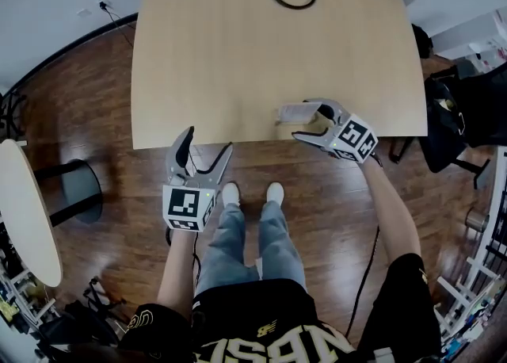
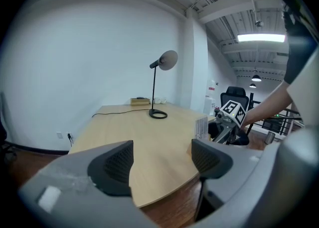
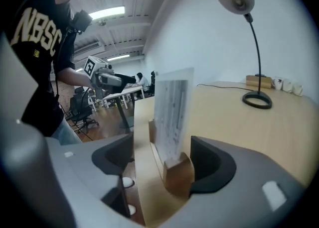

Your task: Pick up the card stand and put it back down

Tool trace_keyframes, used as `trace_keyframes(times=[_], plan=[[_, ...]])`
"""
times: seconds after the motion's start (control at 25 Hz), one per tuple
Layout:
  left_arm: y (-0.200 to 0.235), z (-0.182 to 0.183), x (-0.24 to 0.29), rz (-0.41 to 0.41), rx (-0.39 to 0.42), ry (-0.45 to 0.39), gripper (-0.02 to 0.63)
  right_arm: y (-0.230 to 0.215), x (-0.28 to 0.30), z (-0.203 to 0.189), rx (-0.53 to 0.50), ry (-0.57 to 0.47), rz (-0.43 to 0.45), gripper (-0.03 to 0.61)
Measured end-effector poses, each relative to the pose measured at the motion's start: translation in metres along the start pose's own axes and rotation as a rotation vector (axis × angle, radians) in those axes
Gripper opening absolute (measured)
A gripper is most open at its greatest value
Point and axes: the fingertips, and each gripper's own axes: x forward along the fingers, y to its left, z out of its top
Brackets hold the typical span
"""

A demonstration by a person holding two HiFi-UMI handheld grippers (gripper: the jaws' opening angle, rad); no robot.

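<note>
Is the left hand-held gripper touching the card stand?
Apart. The head view shows the left hand-held gripper well left of the card stand, open space between them.

Card stand (image 3: 173,122) between spread tongs (image 3: 162,161), on table (image 3: 279,127) edge.

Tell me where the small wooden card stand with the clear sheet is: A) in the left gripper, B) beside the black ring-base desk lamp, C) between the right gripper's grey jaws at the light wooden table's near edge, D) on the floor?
C: the right gripper view shows the wooden card stand standing on the table edge, between the parted jaws of the right gripper.
</note>
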Motion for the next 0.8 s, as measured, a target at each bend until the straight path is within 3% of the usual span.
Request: trace_keyframes(times=[0.12, 0.2, 0.28, 0.52, 0.8], plan=[[0.01, -0.001, -0.006, 0.018, -0.013, -0.001, 0.37, -0.002, 0.019, 0.0, -0.035, 0.054, -0.02, 0.289], [0.015, 0.0, -0.007, 0.025, -0.017, -0.005, 0.37, -0.006, 0.024, 0.001, -0.06, 0.077, -0.035, 0.167], [0.02, 0.002, -0.007, 0.029, -0.02, -0.011, 0.37, -0.004, 0.029, 0.003, -0.077, 0.096, -0.029, 0.13], [0.02, 0.016, -0.015, 0.03, -0.035, -0.036, 0.37, 0.009, 0.019, 0.033, -0.068, 0.045, -0.031, 0.114], [0.021, 0.096, -0.033, 0.067, 0.041, -0.162, 0.336, 0.014, -0.046, 0.161, -0.123, -0.13, -0.187, 0.113]])
